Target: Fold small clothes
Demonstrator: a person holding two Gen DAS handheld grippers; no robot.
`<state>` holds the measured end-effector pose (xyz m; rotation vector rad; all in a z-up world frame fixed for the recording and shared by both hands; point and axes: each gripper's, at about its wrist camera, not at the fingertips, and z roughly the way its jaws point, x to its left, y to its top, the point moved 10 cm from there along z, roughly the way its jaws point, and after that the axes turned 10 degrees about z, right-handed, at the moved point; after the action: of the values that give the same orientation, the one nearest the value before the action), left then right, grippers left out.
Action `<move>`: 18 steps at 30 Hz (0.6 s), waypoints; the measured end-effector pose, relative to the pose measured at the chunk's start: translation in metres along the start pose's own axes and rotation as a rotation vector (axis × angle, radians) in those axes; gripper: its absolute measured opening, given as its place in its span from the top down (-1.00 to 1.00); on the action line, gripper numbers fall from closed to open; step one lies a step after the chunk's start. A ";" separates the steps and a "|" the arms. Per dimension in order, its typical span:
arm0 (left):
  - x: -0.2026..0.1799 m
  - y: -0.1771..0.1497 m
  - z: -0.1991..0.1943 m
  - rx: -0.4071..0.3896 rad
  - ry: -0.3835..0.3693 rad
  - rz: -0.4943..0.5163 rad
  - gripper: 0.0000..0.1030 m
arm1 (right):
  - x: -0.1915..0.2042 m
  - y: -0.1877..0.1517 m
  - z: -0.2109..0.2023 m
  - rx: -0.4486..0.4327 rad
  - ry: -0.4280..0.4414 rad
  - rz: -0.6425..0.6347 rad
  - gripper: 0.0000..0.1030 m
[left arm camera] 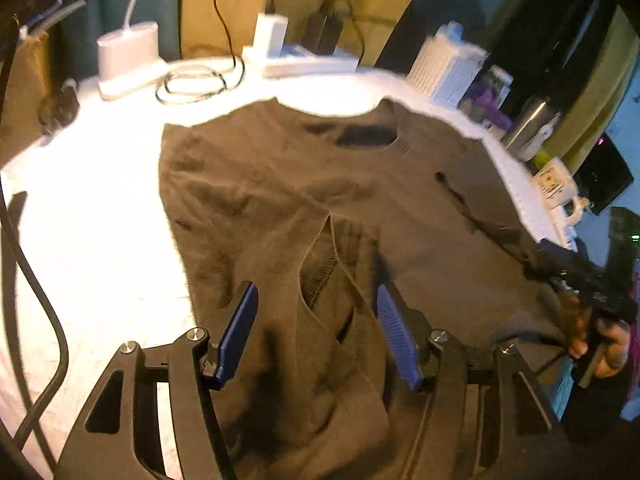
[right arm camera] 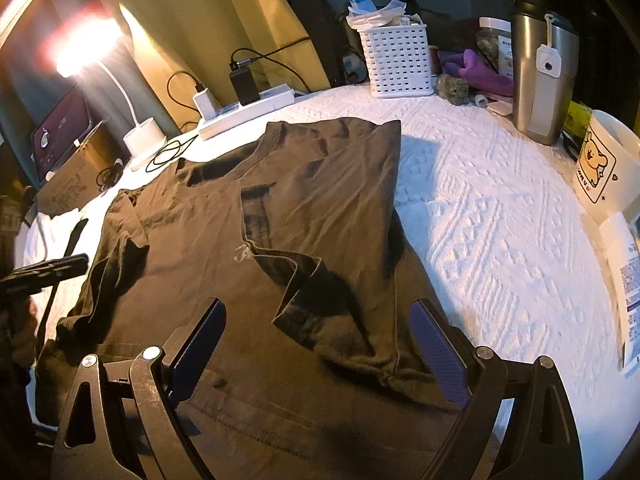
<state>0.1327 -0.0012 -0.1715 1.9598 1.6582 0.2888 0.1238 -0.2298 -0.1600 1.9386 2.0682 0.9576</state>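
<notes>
A dark brown T-shirt [left arm camera: 304, 184] lies spread on the white textured cloth [left arm camera: 92, 216], both side parts folded in over the body. My left gripper [left arm camera: 316, 300] is open and empty, just above a folded sleeve edge near the shirt's lower part. In the right wrist view the same shirt [right arm camera: 208, 232] lies with its right side folded inward. My right gripper [right arm camera: 316, 320] is open and empty above the folded sleeve near the hem. The right gripper also shows in the left wrist view [left arm camera: 596, 300], held in a hand at the shirt's right edge.
Along the back stand a white lamp base [right arm camera: 144, 136], a power strip [right arm camera: 248, 112] with chargers and cables, a white basket [right arm camera: 396, 60], a steel tumbler [right arm camera: 540, 76], a cartoon mug [right arm camera: 608, 164] and a cardboard box [right arm camera: 68, 188]. A paper label [right arm camera: 628, 276] lies at right.
</notes>
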 end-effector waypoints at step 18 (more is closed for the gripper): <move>-0.033 0.023 -0.006 -0.029 -0.048 0.068 -0.21 | 0.018 0.015 0.015 0.020 0.072 -0.044 -0.83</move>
<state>0.1417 -0.0337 -0.1485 1.9889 1.5506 0.2872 0.1413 -0.2082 -0.1575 1.8860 2.1584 1.0156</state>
